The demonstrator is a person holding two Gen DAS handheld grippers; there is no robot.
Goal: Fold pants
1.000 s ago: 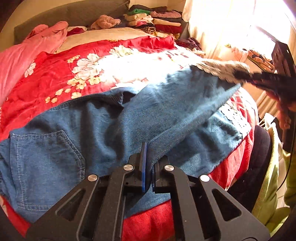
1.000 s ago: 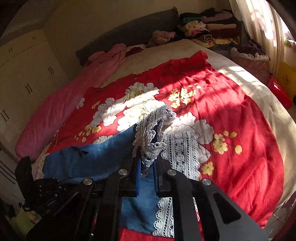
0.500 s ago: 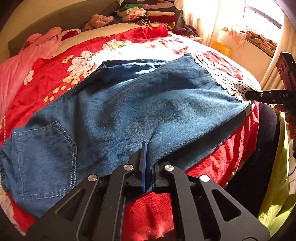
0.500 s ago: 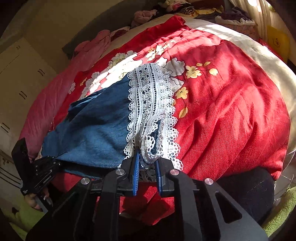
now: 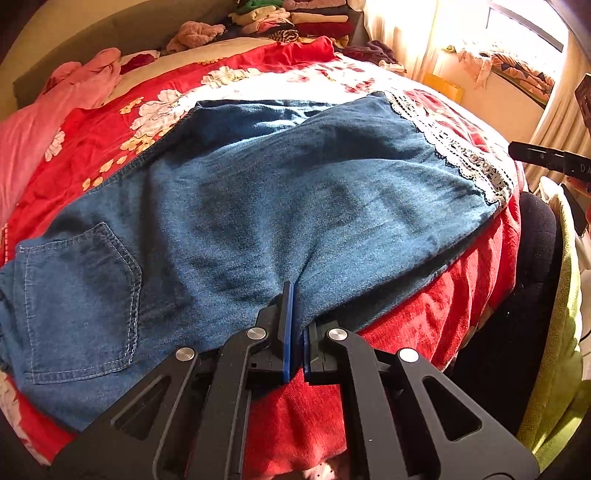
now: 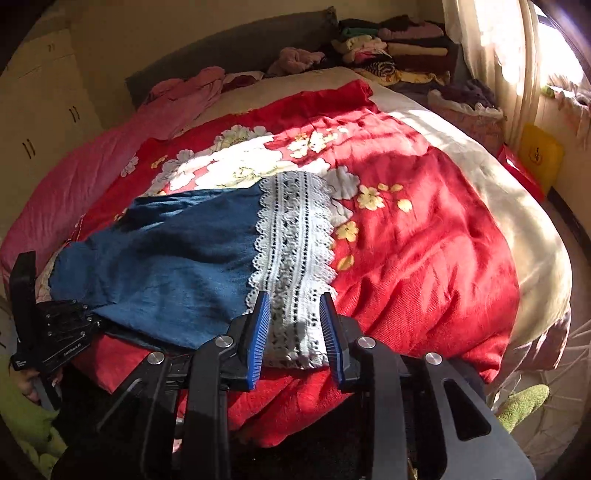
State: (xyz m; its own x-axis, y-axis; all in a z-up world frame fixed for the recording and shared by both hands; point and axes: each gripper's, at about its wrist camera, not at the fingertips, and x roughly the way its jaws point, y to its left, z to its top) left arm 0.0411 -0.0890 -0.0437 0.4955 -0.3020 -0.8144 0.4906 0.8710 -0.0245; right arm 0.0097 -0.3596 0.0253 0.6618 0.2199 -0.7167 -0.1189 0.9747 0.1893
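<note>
The denim pants [image 5: 258, 206] lie flat on the red floral bedspread [image 6: 424, 251], long axis running from the pocket end to the lace hem [image 6: 295, 258]. The left gripper [image 5: 293, 332] pinches the near mid-edge; the right gripper [image 6: 295, 328], jaws just opening, brackets the hem without pressing, so it is nearer that end. Stacked clothes [image 6: 399, 48] and a curtained window [image 5: 517, 44] lie beyond.

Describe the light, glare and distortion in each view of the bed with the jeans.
Left wrist view: the window is blown out and sun glare whitens the red floral bedspread; the jeans stay evenly lit and sharp. Right wrist view: sun patches cross the bedspread, the lace hem is bright, and the right hand-held gripper shades its near end. Both views show fisheye bulge and dark corners.
</note>
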